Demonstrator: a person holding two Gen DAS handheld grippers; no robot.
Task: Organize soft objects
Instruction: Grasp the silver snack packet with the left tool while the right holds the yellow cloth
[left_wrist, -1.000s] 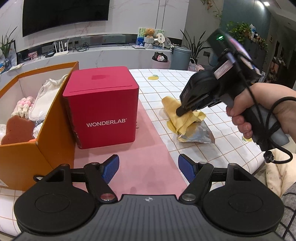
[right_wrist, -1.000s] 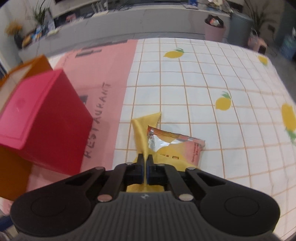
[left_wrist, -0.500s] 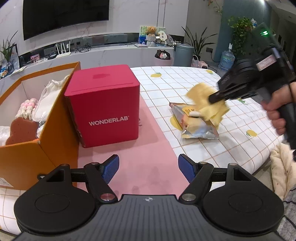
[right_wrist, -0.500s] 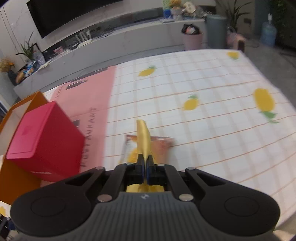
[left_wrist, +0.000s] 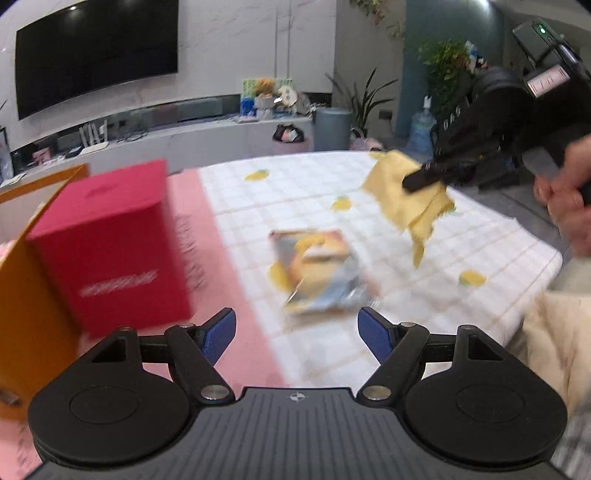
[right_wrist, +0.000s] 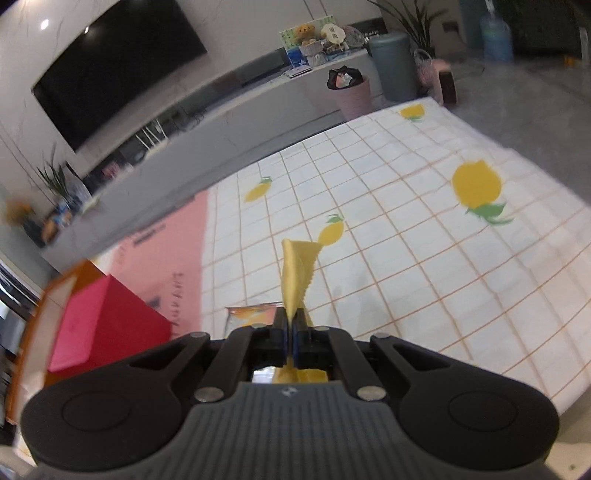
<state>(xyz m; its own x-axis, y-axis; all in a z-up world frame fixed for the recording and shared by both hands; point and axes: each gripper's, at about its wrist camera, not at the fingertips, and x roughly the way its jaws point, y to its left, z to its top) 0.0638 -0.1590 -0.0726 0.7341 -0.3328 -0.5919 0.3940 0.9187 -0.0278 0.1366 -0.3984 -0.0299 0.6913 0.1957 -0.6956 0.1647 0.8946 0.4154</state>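
Two grippers in play. R gripper (right_wrist: 291, 325) is clamped on a yellow cloth (left_wrist: 406, 192), held in the air above the desk (right_wrist: 406, 229), w/ most of the fabric dangling free below the pinch. L gripper (left_wrist: 295, 332) has its jaws opening, nothing between them, pointed down toward a crinkled snack packet (left_wrist: 321, 273) lying flat on the desk. Red box (left_wrist: 110, 240) sits to the left, just beside an orange bin (left_wrist: 22, 288); contents not visible now.

Risks, as judged:
- Grip on the cloth looks like a thin edge fold only. Fast swing → cloth could slip out, drop back on desk or off the near edge.
- Hanging tail may drag over the packet or snag the red box en route to the bin, approx. between cloth and bin.
- L gripper, if it goes for the packet: foil is slick + flat, pads may skid and shove it rather than lift.
- Both views blurred, so exact clearance betw. cloth tail and packet can't be read.
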